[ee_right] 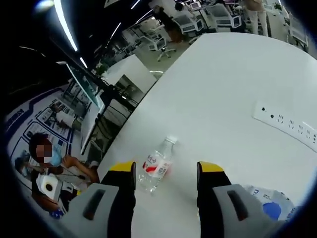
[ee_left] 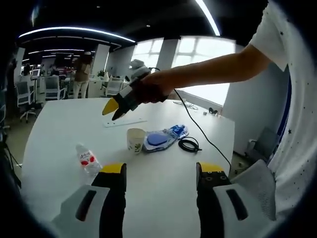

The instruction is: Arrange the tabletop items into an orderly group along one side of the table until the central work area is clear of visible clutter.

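While both grippers' yellow-tipped jaws are standing wide, the broad white table (ee_left: 59,129) is filling mid-frame. Office chairs (ee_left: 52,87) are sitting upper left; a clear plastic water bottle (ee_right: 157,164) is lying at lower centre.

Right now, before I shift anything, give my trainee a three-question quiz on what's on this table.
1. True or false: the clear plastic water bottle with a red label is standing upright.
2. What lies right beside the white paper cup? A) blue-and-white plastic packet B) a laptop C) a red mug
3. Fill in: the coiled black cable lies on the ___ round table.

Key: 1 false, it lies on its side; 2 A; 3 white.
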{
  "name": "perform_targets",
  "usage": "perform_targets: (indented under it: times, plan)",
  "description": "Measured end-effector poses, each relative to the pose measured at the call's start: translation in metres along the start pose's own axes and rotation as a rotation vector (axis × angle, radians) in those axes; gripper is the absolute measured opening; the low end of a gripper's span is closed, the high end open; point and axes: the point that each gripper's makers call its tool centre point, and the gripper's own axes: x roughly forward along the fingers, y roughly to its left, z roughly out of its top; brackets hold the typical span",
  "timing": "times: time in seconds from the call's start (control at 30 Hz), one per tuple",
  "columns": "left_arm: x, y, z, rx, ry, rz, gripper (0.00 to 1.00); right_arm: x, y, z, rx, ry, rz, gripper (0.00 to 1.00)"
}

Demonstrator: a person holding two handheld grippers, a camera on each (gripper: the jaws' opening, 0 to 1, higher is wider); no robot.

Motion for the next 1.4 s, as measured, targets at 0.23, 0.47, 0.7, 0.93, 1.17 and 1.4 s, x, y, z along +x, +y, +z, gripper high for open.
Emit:
perform_targets:
  times: [0.23, 0.47, 0.7, 0.93, 1.17, 1.4]
  plan:
    - [-0.004, 0.003, -0.002, -0.014, -0.006, 0.014, 0.57, 0.014, 0.002, 0.0, 0.036, 0.023, 0.016, 0.48]
    - [-0.008, 0.006, -0.005, -0.025, -0.011, 0.026, 0.56, 0.026, 0.005, -0.001, 0.039, 0.043, 0.01, 0.47]
    - [-0.011, 0.009, -0.008, -0.038, -0.017, 0.034, 0.56, 0.044, 0.004, 0.001, 0.056, 0.068, 0.0, 0.47]
    - [-0.016, 0.013, -0.014, -0.054, -0.019, 0.046, 0.56, 0.062, 0.002, 0.001, 0.073, 0.091, -0.014, 0.46]
    - [-0.019, 0.017, -0.019, -0.068, -0.022, 0.057, 0.56, 0.08, -0.001, 0.002, 0.099, 0.106, -0.019, 0.46]
    - [-0.02, 0.021, -0.024, -0.087, -0.028, 0.068, 0.56, 0.095, -0.005, 0.0, 0.11, 0.12, -0.033, 0.45]
